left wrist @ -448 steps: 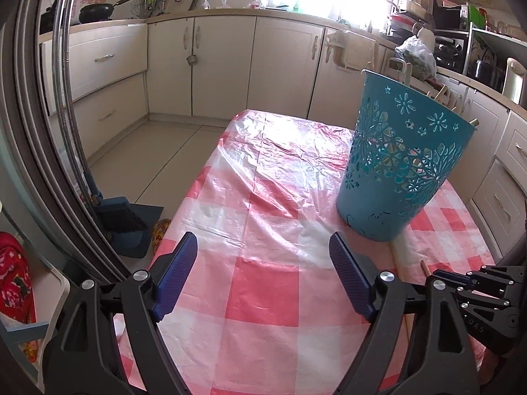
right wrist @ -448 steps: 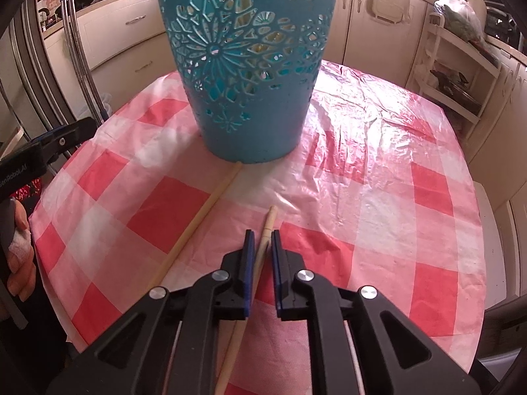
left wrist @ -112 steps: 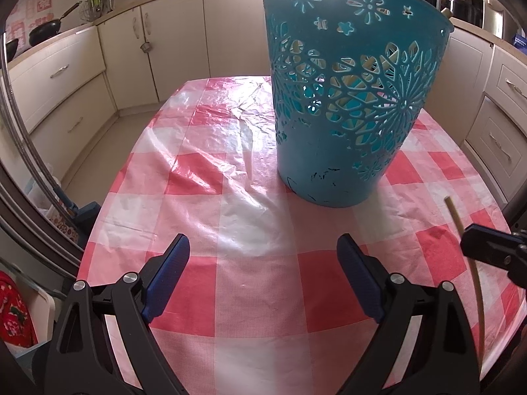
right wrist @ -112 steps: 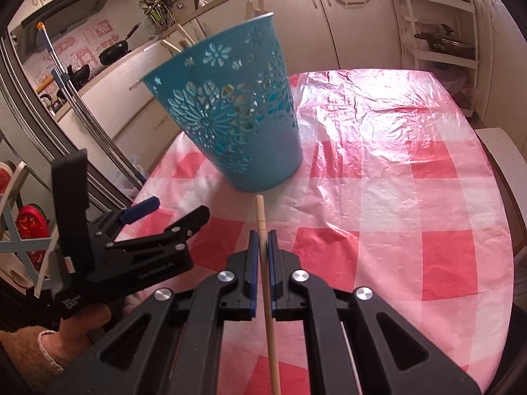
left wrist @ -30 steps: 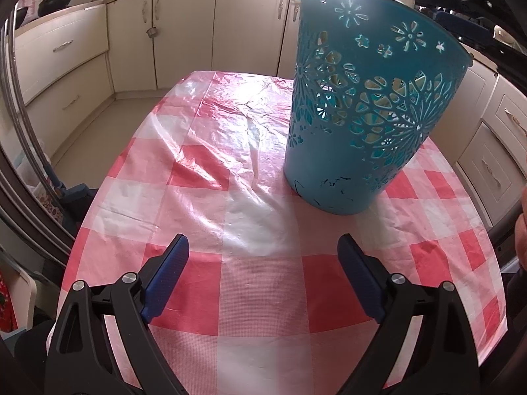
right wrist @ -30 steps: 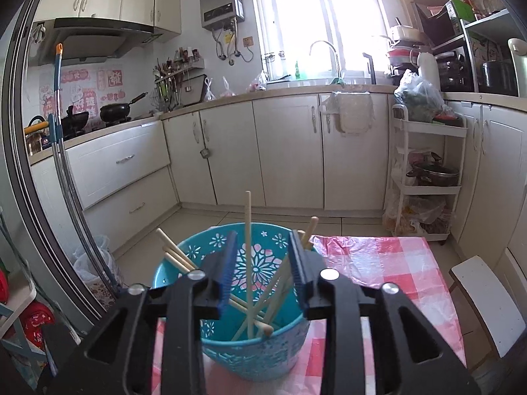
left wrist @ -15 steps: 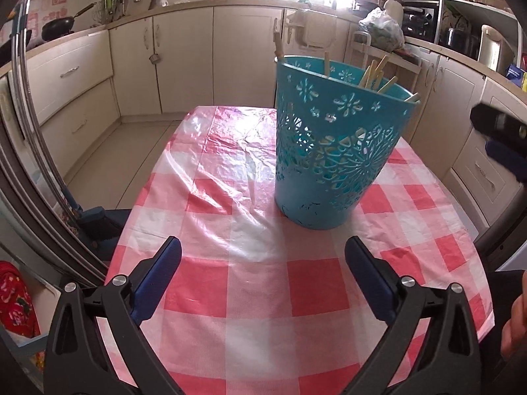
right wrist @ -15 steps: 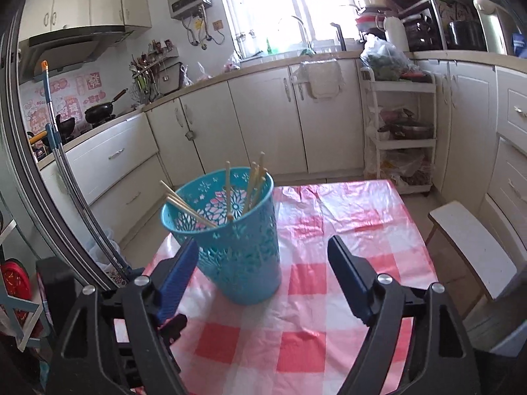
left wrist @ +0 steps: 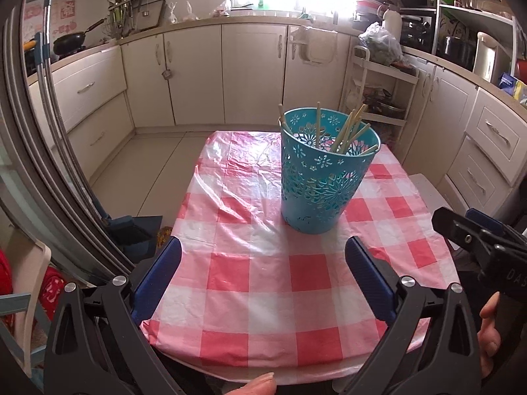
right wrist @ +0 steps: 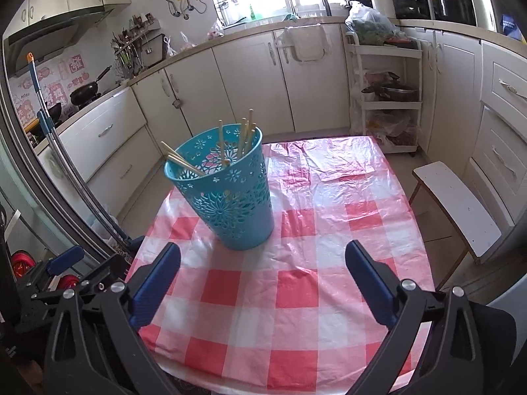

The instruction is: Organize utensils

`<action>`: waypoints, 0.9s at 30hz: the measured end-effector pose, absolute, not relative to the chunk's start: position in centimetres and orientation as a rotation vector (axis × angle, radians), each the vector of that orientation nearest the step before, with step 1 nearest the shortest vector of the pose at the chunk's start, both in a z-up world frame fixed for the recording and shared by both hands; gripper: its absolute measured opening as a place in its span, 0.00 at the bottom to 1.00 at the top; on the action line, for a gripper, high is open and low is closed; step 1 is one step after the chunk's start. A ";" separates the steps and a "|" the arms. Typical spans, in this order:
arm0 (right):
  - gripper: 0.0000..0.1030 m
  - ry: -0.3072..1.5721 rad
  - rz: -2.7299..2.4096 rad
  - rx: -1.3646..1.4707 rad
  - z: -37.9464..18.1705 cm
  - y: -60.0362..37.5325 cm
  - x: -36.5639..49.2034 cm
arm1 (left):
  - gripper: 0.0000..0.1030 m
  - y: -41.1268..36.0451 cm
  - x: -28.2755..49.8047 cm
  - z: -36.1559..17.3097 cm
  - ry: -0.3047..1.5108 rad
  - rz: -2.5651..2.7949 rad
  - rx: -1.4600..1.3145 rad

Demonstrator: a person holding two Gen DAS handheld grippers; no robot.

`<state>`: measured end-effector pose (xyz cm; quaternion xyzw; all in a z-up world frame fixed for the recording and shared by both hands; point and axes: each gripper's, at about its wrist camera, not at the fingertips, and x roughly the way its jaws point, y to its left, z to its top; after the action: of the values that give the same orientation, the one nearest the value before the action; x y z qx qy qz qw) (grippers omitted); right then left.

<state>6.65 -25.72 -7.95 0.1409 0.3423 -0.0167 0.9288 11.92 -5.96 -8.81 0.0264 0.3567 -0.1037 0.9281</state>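
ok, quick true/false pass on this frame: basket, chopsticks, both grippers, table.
1. The basket stands upright on the table. True.
2. The chopsticks lie loose on the tablecloth. False: they stand in the basket, and none shows on the cloth.
3. The right gripper holds a chopstick. False: its jaws have just been opening and nothing is between them.
4. The left gripper is open and empty. True.
5. The basket is red. False: it is blue.
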 end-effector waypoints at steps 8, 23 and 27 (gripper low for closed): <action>0.93 0.712 -0.025 0.312 -4.8 -24.3 2.8 | 0.93 -3.5 8.3 -5.1 0.696 -0.112 0.021; 0.93 0.607 0.021 0.289 -0.7 -20.2 -4.6 | 0.93 -1.6 2.3 -1.2 0.646 -0.102 0.044; 0.93 0.554 0.031 0.271 0.2 -19.3 -6.1 | 0.93 -1.0 0.6 -0.4 0.614 -0.096 0.011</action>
<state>-6.09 -19.29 0.19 0.1333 0.2728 0.0151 0.9527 0.61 -0.97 -0.40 0.0054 0.3022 -0.0473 0.9521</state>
